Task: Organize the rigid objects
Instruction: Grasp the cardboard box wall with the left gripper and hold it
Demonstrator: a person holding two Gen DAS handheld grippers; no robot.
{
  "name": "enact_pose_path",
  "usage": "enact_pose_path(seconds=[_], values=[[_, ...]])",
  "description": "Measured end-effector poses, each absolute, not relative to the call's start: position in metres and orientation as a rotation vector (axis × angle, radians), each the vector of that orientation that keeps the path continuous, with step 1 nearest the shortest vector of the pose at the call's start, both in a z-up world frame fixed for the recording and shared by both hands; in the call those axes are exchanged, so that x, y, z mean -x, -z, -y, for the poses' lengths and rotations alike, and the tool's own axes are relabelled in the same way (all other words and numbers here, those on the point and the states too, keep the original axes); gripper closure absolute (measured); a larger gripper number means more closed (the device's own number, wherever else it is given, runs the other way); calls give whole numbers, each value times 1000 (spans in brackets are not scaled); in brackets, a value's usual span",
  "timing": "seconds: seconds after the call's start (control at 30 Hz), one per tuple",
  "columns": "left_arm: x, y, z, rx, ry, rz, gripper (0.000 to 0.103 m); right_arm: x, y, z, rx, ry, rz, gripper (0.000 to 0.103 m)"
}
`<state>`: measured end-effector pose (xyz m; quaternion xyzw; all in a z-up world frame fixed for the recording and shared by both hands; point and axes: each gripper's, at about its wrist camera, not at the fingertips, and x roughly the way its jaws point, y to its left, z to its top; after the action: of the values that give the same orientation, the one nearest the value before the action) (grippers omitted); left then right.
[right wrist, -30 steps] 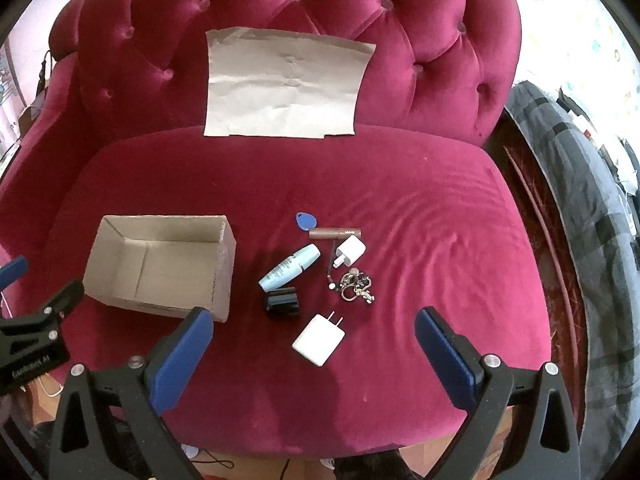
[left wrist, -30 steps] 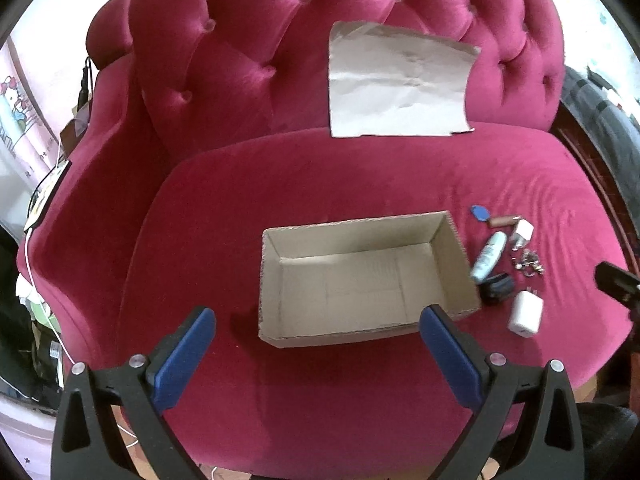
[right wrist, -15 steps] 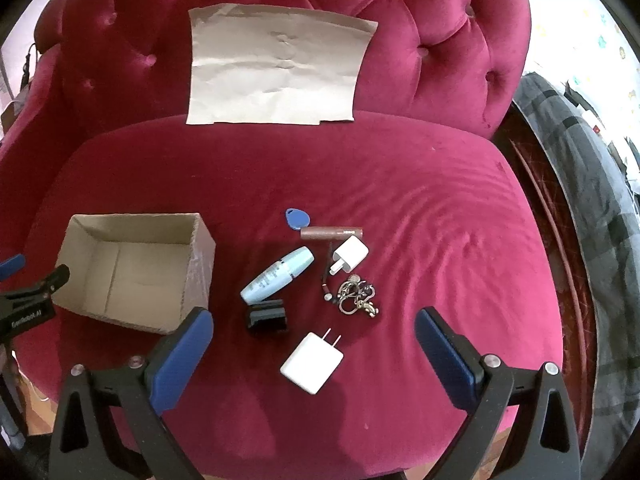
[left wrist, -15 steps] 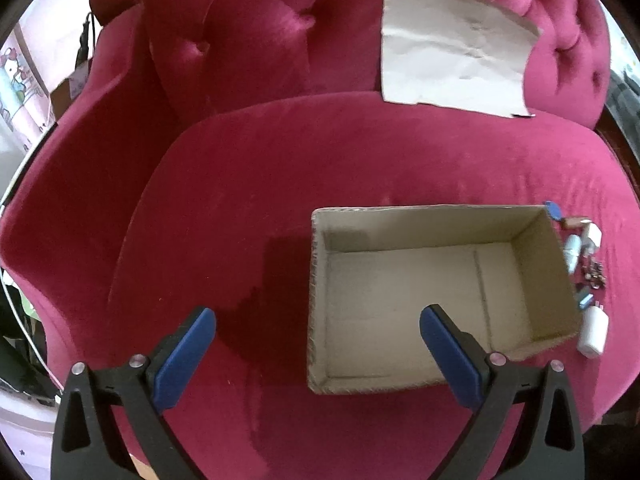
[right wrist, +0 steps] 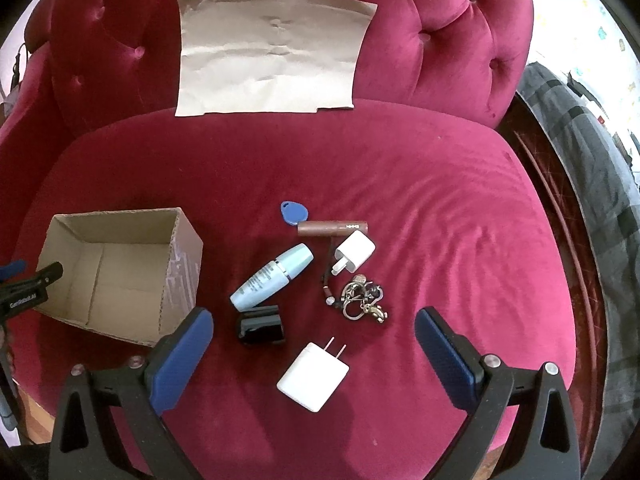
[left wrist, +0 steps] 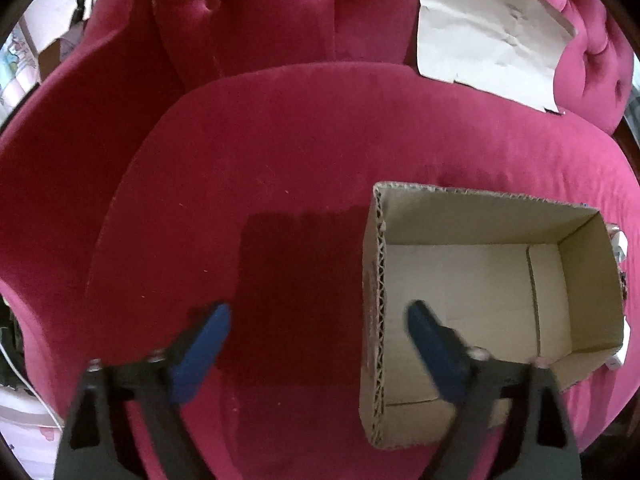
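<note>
An open cardboard box sits empty on the red velvet sofa seat. My left gripper straddles the box's left wall: one finger is outside, the other inside. Its jaws are closing and no pad touches the wall. Right of the box lie a pale blue bottle, a blue key fob, a brown tube, a small white plug, a key bunch, a black cap-like piece and a white charger. My right gripper hangs open just above the charger.
A creased brown paper sheet leans against the tufted backrest. A dark plaid blanket lies off the sofa's right side. The seat's front edge runs just below both grippers. A white cable hangs at the far left.
My left gripper dropped and slid toward the box's left end, and its jaws narrowed. My right gripper sank closer to the scattered items. Nothing on the seat moved.
</note>
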<state>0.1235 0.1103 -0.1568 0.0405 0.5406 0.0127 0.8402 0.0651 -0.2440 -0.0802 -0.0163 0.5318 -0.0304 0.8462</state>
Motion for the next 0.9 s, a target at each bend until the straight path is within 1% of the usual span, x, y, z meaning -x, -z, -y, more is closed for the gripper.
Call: enact_pose_path(seconds=[0.07, 0.1, 0.2, 0.27, 0.3, 0.33, 0.37, 0.4, 0.43, 0.53, 0.57, 0.9], values=[[-125, 164, -109, -71, -13, -1170, 42, -66, 83, 245, 35, 68, -1126, 0], [-125, 167, -108, -67, -4, -1177, 46, -66, 85, 245, 34, 71, -1129, 0], [-127, 176, -104, -48, 33, -1204, 49, -68, 90, 246, 38, 73, -1138, 0], [-129, 179, -103, -33, 54, -1208, 64, -70, 92, 246, 46, 81, -1143, 0], [-130, 179, -103, -23, 62, -1202, 70, -70, 94, 246, 49, 81, -1149, 0], [-129, 179, -104, -18, 68, -1201, 81, -70, 96, 246, 49, 80, -1150, 0], [-129, 180, -104, -6, 82, -1200, 88, -70, 97, 246, 49, 78, -1150, 0], [-129, 180, -104, 2, 91, -1201, 90, -70, 98, 245, 50, 78, -1152, 0], [-129, 180, -103, 6, 98, -1200, 96, -70, 99, 246, 52, 77, -1154, 0], [-127, 180, -101, -15, 93, -1195, 97, -69, 100, 247, 55, 80, -1158, 0], [-129, 180, -100, -14, 89, -1195, 99, -69, 101, 248, 52, 80, -1160, 0], [-127, 180, -100, -32, 89, -1187, 99, -67, 108, 257, 19, 90, -1184, 0]])
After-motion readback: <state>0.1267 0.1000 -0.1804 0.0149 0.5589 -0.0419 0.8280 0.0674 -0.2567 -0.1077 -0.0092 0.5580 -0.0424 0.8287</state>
